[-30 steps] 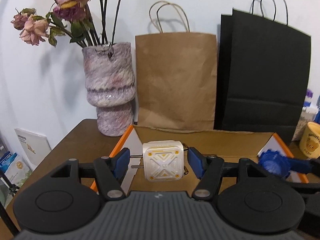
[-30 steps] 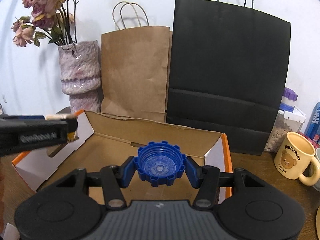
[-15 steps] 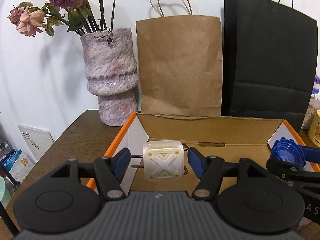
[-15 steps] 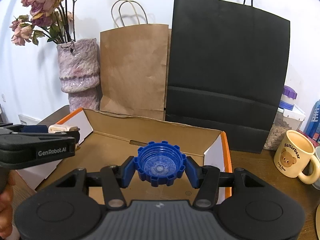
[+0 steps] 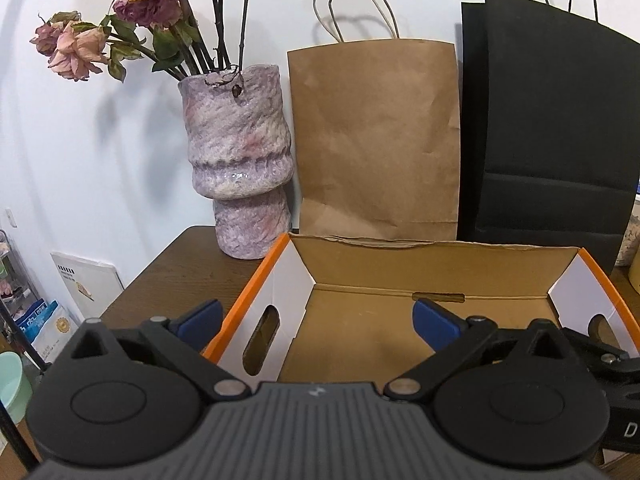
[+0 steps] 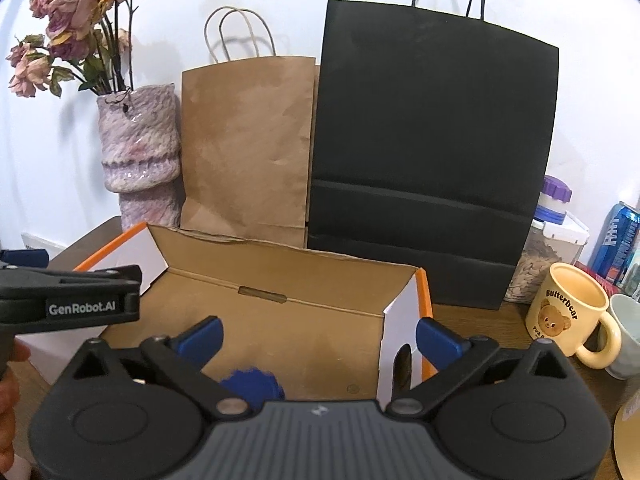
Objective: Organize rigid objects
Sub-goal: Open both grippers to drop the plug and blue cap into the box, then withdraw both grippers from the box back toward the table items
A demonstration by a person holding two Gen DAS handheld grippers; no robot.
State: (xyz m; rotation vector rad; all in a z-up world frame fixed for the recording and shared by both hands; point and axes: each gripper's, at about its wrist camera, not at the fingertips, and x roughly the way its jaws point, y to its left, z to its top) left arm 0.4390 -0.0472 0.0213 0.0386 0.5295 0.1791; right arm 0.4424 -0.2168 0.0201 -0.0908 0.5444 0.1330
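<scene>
Jaws of left gripper [image 5: 316,322] and right gripper [image 6: 318,334]: just opened wide, nothing between; blue cap [image 6: 252,386] lies in cardboard box [image 6: 280,276].

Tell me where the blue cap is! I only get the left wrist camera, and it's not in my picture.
Observer: The right wrist view shows the blue cap low inside the cardboard box, partly hidden by the body of the right tongs.
Operator: Are those tongs squeezing it?
Observer: No. Their jaws have just been opening. They stand wide apart with nothing between them.
Operator: What's way over on the right of the table?
Observer: A blue can stands there, near the edge of the right wrist view.
</scene>
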